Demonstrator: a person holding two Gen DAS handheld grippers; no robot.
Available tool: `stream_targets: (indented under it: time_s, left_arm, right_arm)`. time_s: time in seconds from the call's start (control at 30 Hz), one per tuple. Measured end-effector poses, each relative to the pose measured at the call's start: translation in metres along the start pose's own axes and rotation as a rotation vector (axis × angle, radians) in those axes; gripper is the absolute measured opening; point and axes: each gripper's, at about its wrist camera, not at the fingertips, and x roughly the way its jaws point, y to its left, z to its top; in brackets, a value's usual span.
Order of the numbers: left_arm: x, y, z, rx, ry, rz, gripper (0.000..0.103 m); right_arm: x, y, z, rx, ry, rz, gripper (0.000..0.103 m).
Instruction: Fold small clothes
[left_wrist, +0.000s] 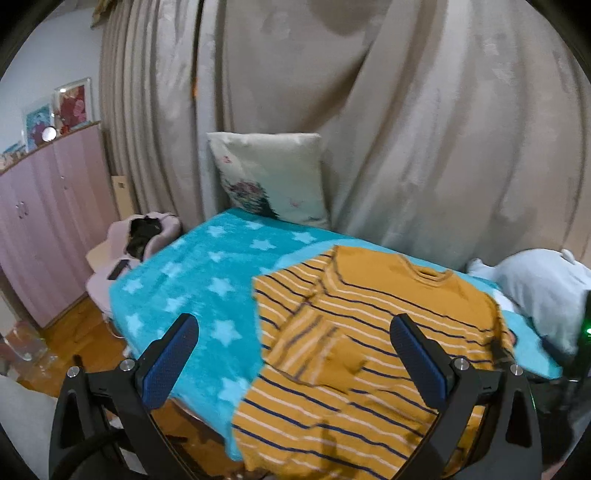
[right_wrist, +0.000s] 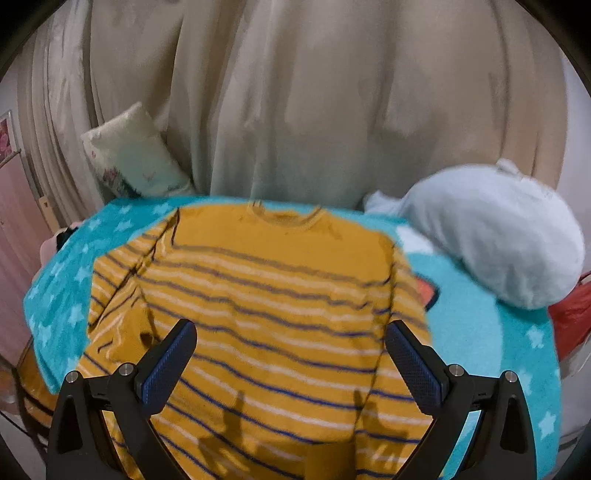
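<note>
We see the curtain walling off the whole far side, right behind the bed. The bed's blanket, teal with stars, has bare room left of the shirt; its left edge drops to wood floor. The shirt, mustard with navy and white stripes, lies flat across the blanket, collar toward the curtain, hem hanging over the near edge. Its left sleeve is folded in over the body; the right sleeve runs down the side. A pale plush crowds the far right corner, near the shirt's shoulder. A pillow leans on the curtain at far left, well apart from the shirt. Left hand-held gripper: spread, holding nothing, over the shirt's left side. Right hand-held gripper: spread, empty, over the shirt's middle. Both views are motion-blurred; the hem is cut off.
</note>
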Motion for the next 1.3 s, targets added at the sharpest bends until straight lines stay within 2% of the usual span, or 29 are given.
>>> stream_targets:
  time_s: [0.1,0.23,0.3,0.43,0.5,0.57,0.63,0.67,0.73,0.8,0.83,0.9,1.0,1.13,1.23,1.3]
  left_arm:
    - [-0.002,0.014,0.007,-0.014,-0.039,0.051,0.103]
    - [-0.008,0.027,0.026,-0.002,-0.105,0.097,0.103]
    - [-0.010,0.032,0.039,0.000,-0.125,0.105,0.103]
    - [0.003,0.040,0.060,0.009,-0.110,0.116,0.103]
    - [0.015,0.043,0.057,0.031,-0.067,0.106,0.103]
    - [0.035,0.047,0.044,0.024,0.029,0.063,0.103]
    - [0.053,0.048,0.025,-0.001,0.139,-0.001,0.103]
    - [0.065,0.046,0.012,-0.018,0.213,-0.052,0.102]
    - [0.081,0.039,-0.008,-0.040,0.308,-0.109,0.097]
    - [0.091,0.027,-0.024,-0.027,0.358,-0.131,0.093]
    - [0.095,0.021,-0.031,-0.011,0.370,-0.133,0.092]
    - [0.099,0.013,-0.043,0.015,0.388,-0.137,0.078]
    - [0.104,0.004,-0.054,0.010,0.426,-0.156,0.071]
    - [0.102,0.000,-0.054,-0.010,0.436,-0.174,0.071]
    - [0.098,-0.004,-0.048,-0.005,0.427,-0.171,0.071]
    - [0.096,-0.007,-0.045,-0.002,0.432,-0.178,0.071]
  right_arm:
    - [-0.015,-0.005,0.010,-0.008,-0.097,-0.027,0.103]
    - [-0.015,-0.012,0.031,-0.007,-0.079,0.019,0.103]
    - [-0.018,-0.014,0.043,-0.011,-0.080,0.016,0.103]
    - [-0.021,-0.016,0.049,0.021,-0.070,0.045,0.103]
    - [-0.016,-0.017,0.043,0.048,-0.030,0.084,0.103]
    - [-0.005,-0.019,0.028,0.069,0.034,0.102,0.103]
    - [0.005,-0.023,0.008,0.071,0.101,0.100,0.098]
    - [0.010,-0.027,-0.005,0.065,0.141,0.089,0.093]
    - [0.018,-0.038,-0.021,0.073,0.203,0.074,0.084]
    - [0.022,-0.054,-0.035,0.112,0.255,0.074,0.079]
    - [0.022,-0.061,-0.040,0.130,0.266,0.075,0.078]
    - [0.023,-0.075,-0.050,0.153,0.287,0.053,0.078]
    - [0.022,-0.092,-0.063,0.170,0.320,0.028,0.078]
    - [0.022,-0.106,-0.073,0.192,0.340,0.027,0.078]
    - [0.026,-0.107,-0.069,0.219,0.335,0.086,0.079]
    - [0.035,-0.096,-0.069,0.172,0.355,0.119,0.085]
